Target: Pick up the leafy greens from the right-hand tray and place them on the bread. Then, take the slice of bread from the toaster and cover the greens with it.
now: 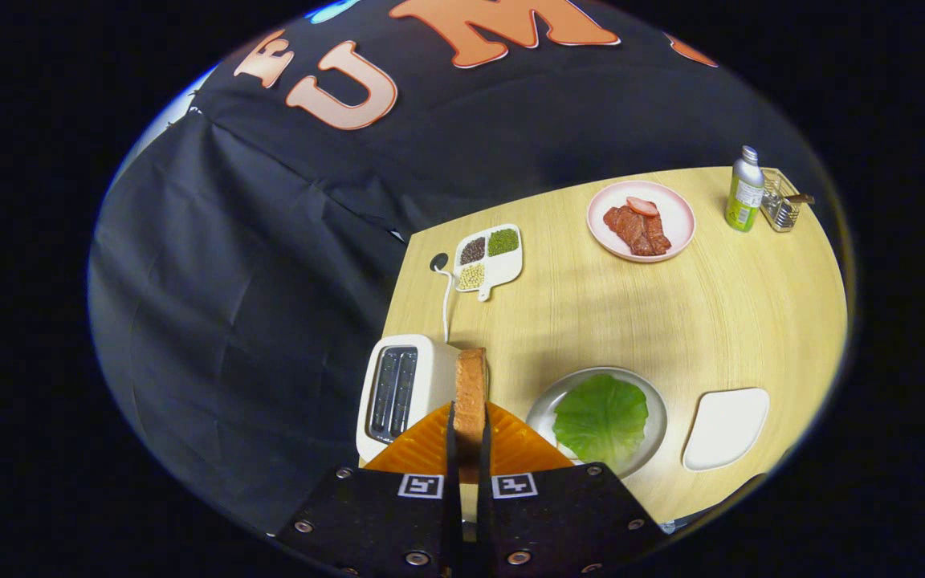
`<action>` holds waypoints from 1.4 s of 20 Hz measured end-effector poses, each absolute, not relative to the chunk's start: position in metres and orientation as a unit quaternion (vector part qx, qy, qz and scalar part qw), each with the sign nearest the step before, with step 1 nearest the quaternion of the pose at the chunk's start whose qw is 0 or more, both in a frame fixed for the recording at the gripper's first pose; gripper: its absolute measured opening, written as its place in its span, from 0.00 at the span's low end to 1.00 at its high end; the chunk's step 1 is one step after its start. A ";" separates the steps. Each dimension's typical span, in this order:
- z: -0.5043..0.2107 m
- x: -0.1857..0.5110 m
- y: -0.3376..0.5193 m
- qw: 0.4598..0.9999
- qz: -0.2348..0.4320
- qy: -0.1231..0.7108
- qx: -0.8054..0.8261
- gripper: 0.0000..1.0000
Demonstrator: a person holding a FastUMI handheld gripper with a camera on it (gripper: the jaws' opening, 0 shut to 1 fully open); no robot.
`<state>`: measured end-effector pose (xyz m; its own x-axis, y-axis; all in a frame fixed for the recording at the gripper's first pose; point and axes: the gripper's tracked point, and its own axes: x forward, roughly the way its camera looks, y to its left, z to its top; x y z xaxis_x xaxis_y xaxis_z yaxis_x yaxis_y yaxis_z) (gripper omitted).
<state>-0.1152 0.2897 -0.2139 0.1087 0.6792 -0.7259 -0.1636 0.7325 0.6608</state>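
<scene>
Toaster (398, 393) stood at the left edge of the table (671, 321), both slots empty, cord running back toward a hole in the top. Just right of it, the gripper (470, 433) had its fingers clenched on one slice of bread (470, 385), held on edge between them, raised above the table. Further right, a metal plate (547, 409) carried one leafy green (601, 417), spread flat; the bread under it could not be made out. Beyond that, one white tray (726, 428), bare.

Judgement: greens step looked done, and the slice was out of the toaster, so the covering step was in hand. The next move would call for carrying the slice rightward over the plate, turning it from edge-on to flat, lowering it onto the leaf, then releasing.

Count, left to right: one toaster; one slice in the grip; one divided dish (489, 258) with three heaps of grain or beans; one metal plate; one pink plate (679, 210) holding meat; one white tray; one bottle (745, 190); one small wire basket (780, 201).
</scene>
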 end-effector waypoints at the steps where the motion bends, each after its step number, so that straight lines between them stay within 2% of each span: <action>1: -0.218 -0.119 0.284 0.711 0.298 0.599 0.216 0.08; 9: -0.257 -0.134 0.260 0.696 0.317 0.604 0.225 0.08; 19: -0.343 -0.170 0.239 0.656 0.311 0.648 0.232 0.08; 23: -0.369 -0.171 0.231 0.668 0.302 0.647 0.211 0.08; 25: -0.375 -0.171 0.225 0.672 0.297 0.648 0.203 0.10; 27: -0.383 -0.166 0.219 0.690 0.290 0.637 0.183 0.17; 28: -0.385 -0.163 0.216 0.700 0.286 0.631 0.171 0.26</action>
<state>-0.1634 0.2160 -0.3849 0.0396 0.6167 -0.7862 -0.1839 0.7779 0.6009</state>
